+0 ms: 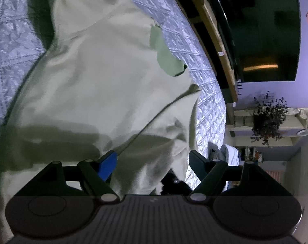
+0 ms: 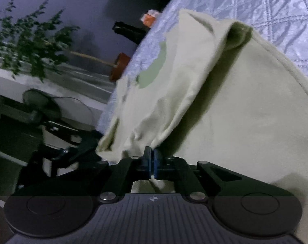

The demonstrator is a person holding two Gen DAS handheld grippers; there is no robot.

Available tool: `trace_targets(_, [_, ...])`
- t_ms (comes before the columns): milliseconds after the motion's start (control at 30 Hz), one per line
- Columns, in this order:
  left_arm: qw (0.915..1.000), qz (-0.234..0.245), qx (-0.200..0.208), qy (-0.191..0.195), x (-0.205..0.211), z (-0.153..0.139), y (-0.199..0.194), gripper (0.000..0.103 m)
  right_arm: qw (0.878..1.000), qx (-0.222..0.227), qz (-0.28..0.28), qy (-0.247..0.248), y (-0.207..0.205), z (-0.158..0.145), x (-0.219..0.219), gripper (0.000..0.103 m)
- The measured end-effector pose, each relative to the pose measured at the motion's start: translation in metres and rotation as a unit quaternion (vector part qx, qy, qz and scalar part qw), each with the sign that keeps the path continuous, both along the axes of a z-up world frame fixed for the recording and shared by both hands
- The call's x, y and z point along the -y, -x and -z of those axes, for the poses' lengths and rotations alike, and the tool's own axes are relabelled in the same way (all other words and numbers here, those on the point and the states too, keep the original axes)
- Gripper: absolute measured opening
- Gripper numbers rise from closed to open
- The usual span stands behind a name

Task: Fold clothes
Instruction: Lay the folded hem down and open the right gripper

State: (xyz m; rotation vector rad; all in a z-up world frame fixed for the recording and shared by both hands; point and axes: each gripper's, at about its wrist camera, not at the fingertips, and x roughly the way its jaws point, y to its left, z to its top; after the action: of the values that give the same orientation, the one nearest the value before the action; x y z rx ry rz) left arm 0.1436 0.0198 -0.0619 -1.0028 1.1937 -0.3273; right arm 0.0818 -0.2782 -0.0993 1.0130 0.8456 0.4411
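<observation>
Garment: pale green-cream garment lies spread over the quilted bedspread of a bed, partly rumpled, with one layer already turned over on itself; a darker green patch shows near its far edge.
Left tongs: left tongs stand wide apart, their blue pad resting against or just above the cloth; nothing is gripped. A bunched ridge of fabric lies between the two arms, probably so that it can be taken next or pinned as an anchor.
Right tongs: right tongs are closed tight on a gathered edge of the garment, and cloth shows pinched between the pads. From this point the fabric rises in a taut, tented fold, which suggests the edge is raised in order to be carried across.
Stage: judged to be mid-fold, since a flap is raised but not laid flat.
Risk: thin cloth may slip from the pinch, or the layer beneath may drag along.
Surroundings: potted plant and a fan stand beyond the bed, well apart from the work.
</observation>
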Motion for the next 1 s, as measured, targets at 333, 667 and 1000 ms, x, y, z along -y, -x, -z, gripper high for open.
trace_targets(333, [0.9996,-0.026,0.006,0.007,-0.02,-0.008,0.005,0.074,0.998,0.038,0.027,-0.051,0.018,-0.021,0.015,0.002])
trace_targets(667, [0.9972,-0.066,0.03,0.017,-0.045,-0.029,0.001,0.075,0.989,0.046,-0.069,0.12,0.033,-0.047,-0.02,0.074])
trace_targets(1000, [0.9961,-0.073,0.046,0.018,-0.053,-0.039,0.003,0.076,0.959,0.068,-0.134,0.24,0.049,-0.048,-0.068,0.004])
